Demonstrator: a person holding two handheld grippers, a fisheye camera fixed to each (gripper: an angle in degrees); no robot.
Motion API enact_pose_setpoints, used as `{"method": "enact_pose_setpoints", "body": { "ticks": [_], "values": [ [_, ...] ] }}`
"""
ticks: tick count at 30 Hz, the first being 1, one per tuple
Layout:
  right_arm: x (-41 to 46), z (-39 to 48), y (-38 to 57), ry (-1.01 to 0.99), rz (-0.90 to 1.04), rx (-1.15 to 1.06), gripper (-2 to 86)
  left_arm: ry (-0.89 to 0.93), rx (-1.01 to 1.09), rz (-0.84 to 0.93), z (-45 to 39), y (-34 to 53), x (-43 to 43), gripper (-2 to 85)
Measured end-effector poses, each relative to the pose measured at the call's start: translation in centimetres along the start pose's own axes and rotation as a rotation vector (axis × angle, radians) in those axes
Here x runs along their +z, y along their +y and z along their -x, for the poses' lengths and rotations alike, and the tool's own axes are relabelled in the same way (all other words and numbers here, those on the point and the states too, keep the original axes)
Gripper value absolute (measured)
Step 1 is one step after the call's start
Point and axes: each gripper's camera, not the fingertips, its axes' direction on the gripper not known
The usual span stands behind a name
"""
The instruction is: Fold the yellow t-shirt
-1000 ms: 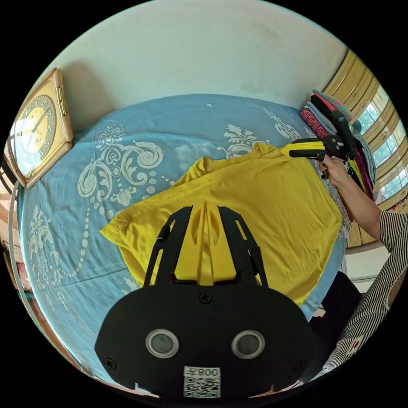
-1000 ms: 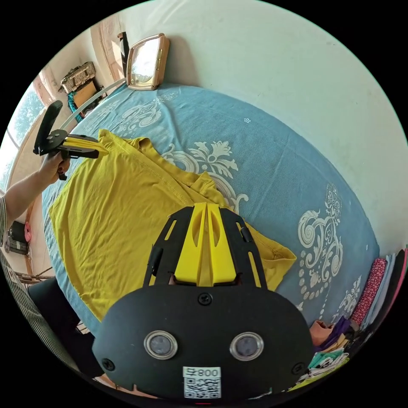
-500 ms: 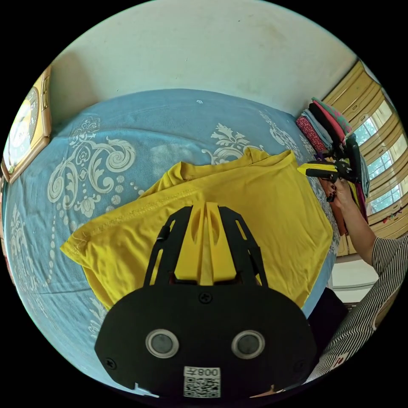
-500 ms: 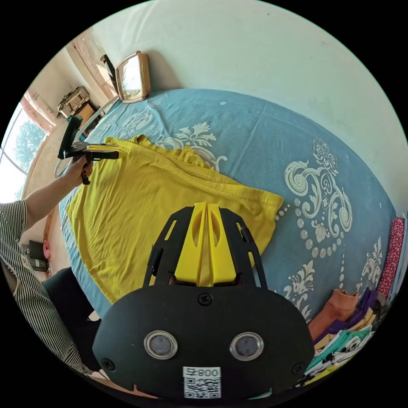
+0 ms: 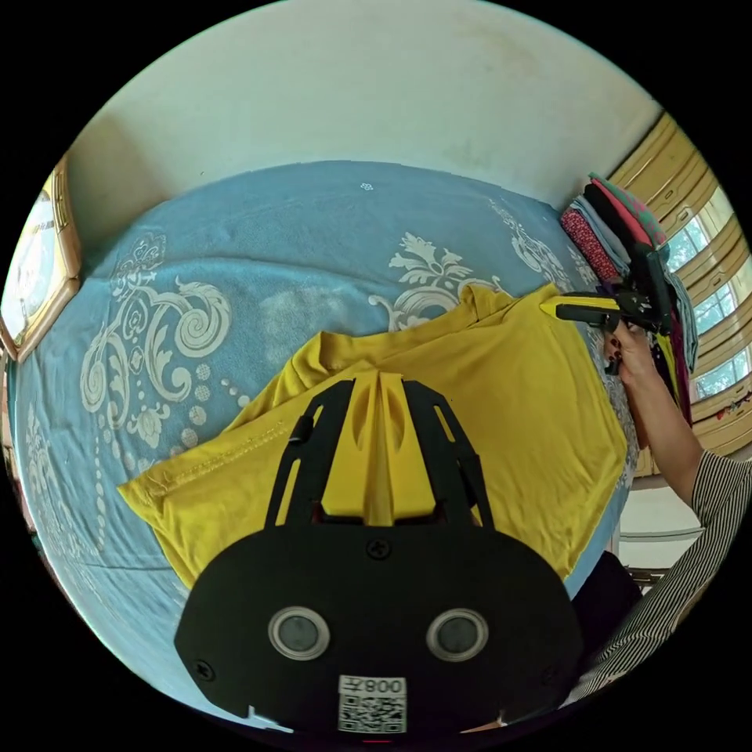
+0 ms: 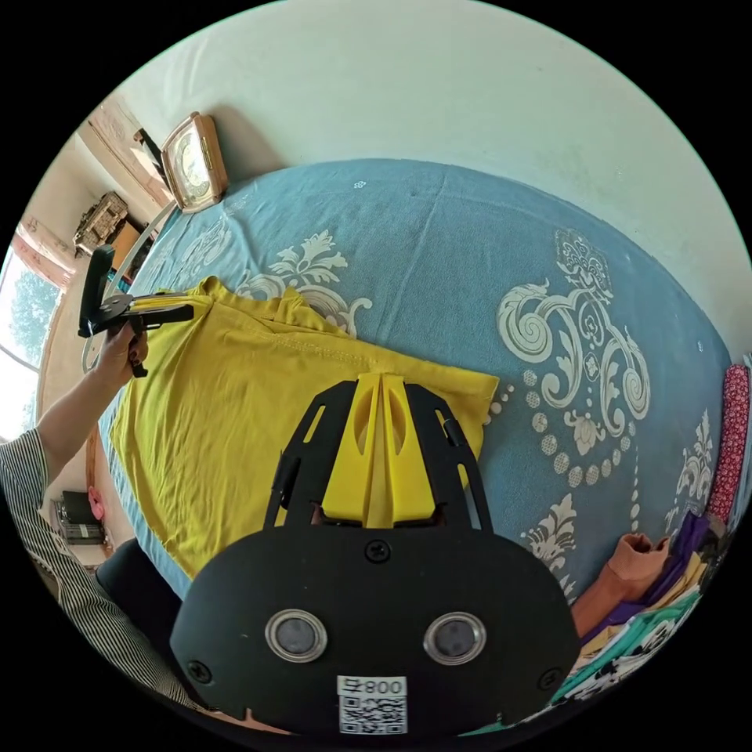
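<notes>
Tongs first: left gripper [image 5: 380, 384] pinched tight, jaws together, yellow t-shirt [image 5: 501, 415] edge seemingly caught between. Right gripper [image 6: 381, 385] same, pinched tight at shirt's top edge. Right gripper tip meets shirt corner at 2 o'clock in left gripper view. Shirt lies spread on blue bed cover [image 5: 258, 235], stretched between both tongs. Looks like early step: shirt being laid out flat, no neat fold yet. Folding all left to do. Clothes stack [image 5: 619, 227] at 2 o'clock, clock [image 6: 192, 160] at 11 in right gripper view.
</notes>
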Motion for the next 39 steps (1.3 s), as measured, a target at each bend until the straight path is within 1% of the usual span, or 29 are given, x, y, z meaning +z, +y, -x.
{"method": "enact_pose_setpoints", "body": {
  "ticks": [2, 4, 5, 7, 10, 15, 20, 24, 26, 29, 31, 34, 39],
  "values": [
    [-0.6, -0.1, 0.8, -0.033, -0.034, 0.033, 0.0, 0.029, -0.058, -0.032, 1.4, 1.0, -1.2, 0.3],
    [-1.1, 0.5, 1.3, -0.088, -0.066, 0.024, 0.0, 0.013, -0.089, -0.053, 2.3, 2.3, -2.5, 0.3],
    [-1.0, 1.5, 1.4, -0.134, -0.073, -0.010, 0.0, 0.008, -0.098, -0.061, 2.8, 3.3, -3.4, 0.3],
    [-0.1, 3.5, 0.8, -0.156, -0.050, -0.076, 0.0, -0.035, -0.112, -0.066, 3.6, 4.8, -4.8, 0.3],
    [2.4, 6.5, -0.9, -0.130, -0.009, -0.148, 0.0, -0.051, -0.145, -0.052, 5.2, 7.0, -5.9, 0.3],
    [5.8, 7.1, -3.2, -0.116, 0.043, -0.130, 0.0, -0.018, -0.174, -0.049, 7.1, 8.7, -6.7, 0.3],
    [5.1, 6.5, -1.8, -0.167, -0.017, -0.080, 0.0, -0.043, -0.166, -0.109, 7.3, 9.8, -9.7, 0.3],
    [4.6, 6.9, 0.1, -0.142, -0.026, -0.064, 0.0, -0.033, -0.182, -0.070, 8.3, 10.5, -9.6, 0.3],
    [4.1, 6.9, 0.9, -0.166, -0.047, -0.061, 0.1, -0.008, -0.204, -0.084, 9.2, 11.0, -10.4, 0.3],
    [3.3, 7.8, 1.6, -0.198, -0.093, -0.075, 0.1, -0.021, -0.196, -0.099, 9.6, 11.3, -12.0, 0.3],
    [4.3, 9.0, 1.2, -0.215, -0.065, -0.114, 0.1, -0.036, -0.183, -0.096, 9.8, 11.3, -12.7, 0.3],
    [8.5, 9.9, -0.2, -0.143, 0.041, -0.118, 0.1, -0.044, -0.180, -0.063, 10.6, 11.1, -13.1, 0.3],
    [9.6, 7.8, -0.4, -0.231, 0.021, -0.045, 0.1, -0.039, -0.219, -0.095, 12.4, 12.1, -15.8, 0.4]
  ]
}}
